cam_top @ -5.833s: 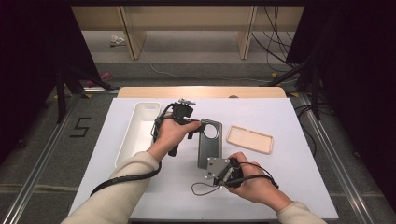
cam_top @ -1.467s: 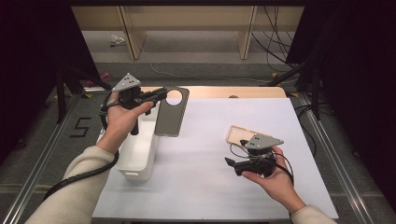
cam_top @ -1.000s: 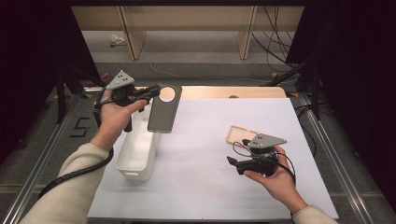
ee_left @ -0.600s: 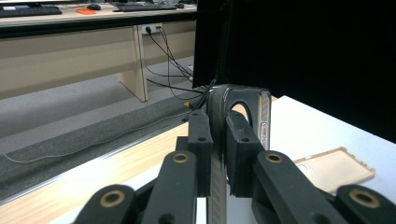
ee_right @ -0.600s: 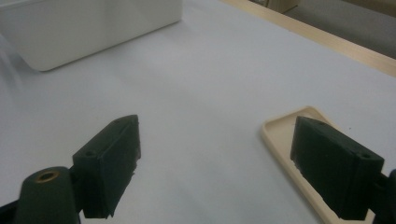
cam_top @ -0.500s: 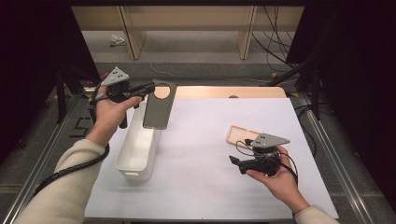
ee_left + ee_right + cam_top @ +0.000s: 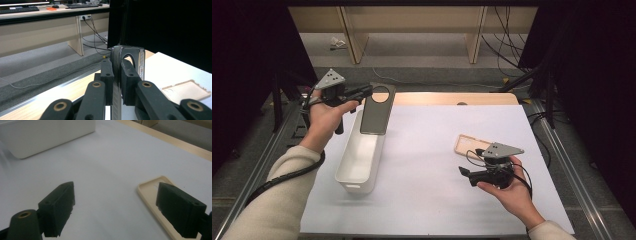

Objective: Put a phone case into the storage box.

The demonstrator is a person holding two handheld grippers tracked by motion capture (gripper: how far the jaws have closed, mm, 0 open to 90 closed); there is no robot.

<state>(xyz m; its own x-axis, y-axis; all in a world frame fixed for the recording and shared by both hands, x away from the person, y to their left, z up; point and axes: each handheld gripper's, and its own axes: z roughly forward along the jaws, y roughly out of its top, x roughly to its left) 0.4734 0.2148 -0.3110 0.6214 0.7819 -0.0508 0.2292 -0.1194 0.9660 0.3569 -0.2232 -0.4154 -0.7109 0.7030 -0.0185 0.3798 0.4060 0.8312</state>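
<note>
at upper left of the high view, the left gripper (image 7: pixel 364 91) has its fingers clamped on the top edge of a dark phone case (image 7: pixel 377 108) hanging above the far end of a white bin (image 7: pixel 360 161). the narrow pinch could let it swing or slip onto the bench (image 7: pixel 422 150). lower right, the right gripper (image 7: pixel 468 173) waits with fingers spread, apparently empty, beside a beige phone case (image 7: pixel 468 145).

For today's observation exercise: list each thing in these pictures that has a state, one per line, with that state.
Left hand-held gripper: shut on grey phone case.
Grey phone case: held upright above the bin.
White bin: open, nothing seen inside.
Right hand-held gripper: open.
Beige phone case: lying flat, hollow side up.
</note>
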